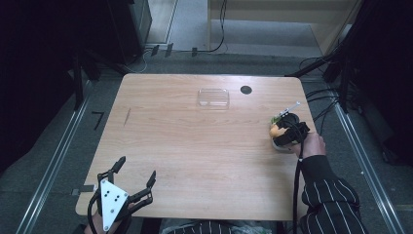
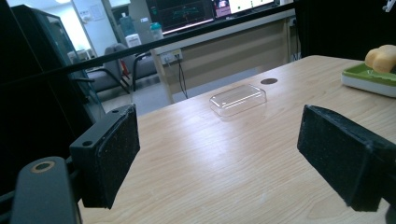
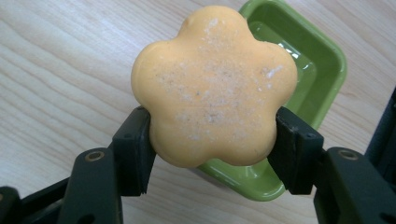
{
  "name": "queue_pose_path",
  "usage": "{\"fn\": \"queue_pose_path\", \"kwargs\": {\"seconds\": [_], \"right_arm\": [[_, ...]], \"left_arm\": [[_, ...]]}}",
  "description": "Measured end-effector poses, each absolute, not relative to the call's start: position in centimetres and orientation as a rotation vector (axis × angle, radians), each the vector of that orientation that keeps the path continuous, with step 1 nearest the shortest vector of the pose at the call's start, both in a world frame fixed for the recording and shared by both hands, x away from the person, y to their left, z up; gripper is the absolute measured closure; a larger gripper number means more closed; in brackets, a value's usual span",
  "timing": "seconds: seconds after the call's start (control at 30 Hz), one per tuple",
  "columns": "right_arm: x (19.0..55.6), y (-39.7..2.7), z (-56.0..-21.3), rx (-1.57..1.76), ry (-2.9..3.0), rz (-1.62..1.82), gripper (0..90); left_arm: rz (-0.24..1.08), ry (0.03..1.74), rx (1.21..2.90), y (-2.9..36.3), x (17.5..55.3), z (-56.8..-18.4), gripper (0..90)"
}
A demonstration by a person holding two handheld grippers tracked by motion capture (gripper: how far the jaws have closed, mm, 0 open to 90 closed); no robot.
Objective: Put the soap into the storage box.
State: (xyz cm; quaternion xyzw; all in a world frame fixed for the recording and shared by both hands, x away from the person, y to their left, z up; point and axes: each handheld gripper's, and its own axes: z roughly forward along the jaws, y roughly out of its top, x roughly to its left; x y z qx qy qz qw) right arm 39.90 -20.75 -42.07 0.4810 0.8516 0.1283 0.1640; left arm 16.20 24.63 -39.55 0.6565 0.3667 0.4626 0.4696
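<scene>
- Your right gripper (image 3: 212, 140) pinched the flower-shaped orange soap (image 3: 212, 86) by its lower lobes, above the near-left part of the green dish (image 3: 317, 70); the soap hid much of that dish.
- The soap looked matte and speckled white, the rectangular dish glossy.
- Your left gripper (image 1: 134, 176) rested spread wide, holding nothing, at the table's (image 1: 195, 146) near-left corner, well apart from a clear plastic lid (image 1: 213, 97).

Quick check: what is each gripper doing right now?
Left gripper: open, holding nothing.
Right gripper: shut on the orange flower-shaped soap, above the green rectangular dish.
</scene>
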Motion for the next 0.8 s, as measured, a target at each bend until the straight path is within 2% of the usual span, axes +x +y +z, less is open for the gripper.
{"fn": "queue_pose_path", "kwargs": {"seconds": [0.8], "right_arm": [[42.4, -23.2, -43.1, 1.448, 2.389, 0.313, 40.2]], "left_arm": [[1.133, 0.899, 1.612, 24.6, 16.2, -39.6, 13.0]]}}
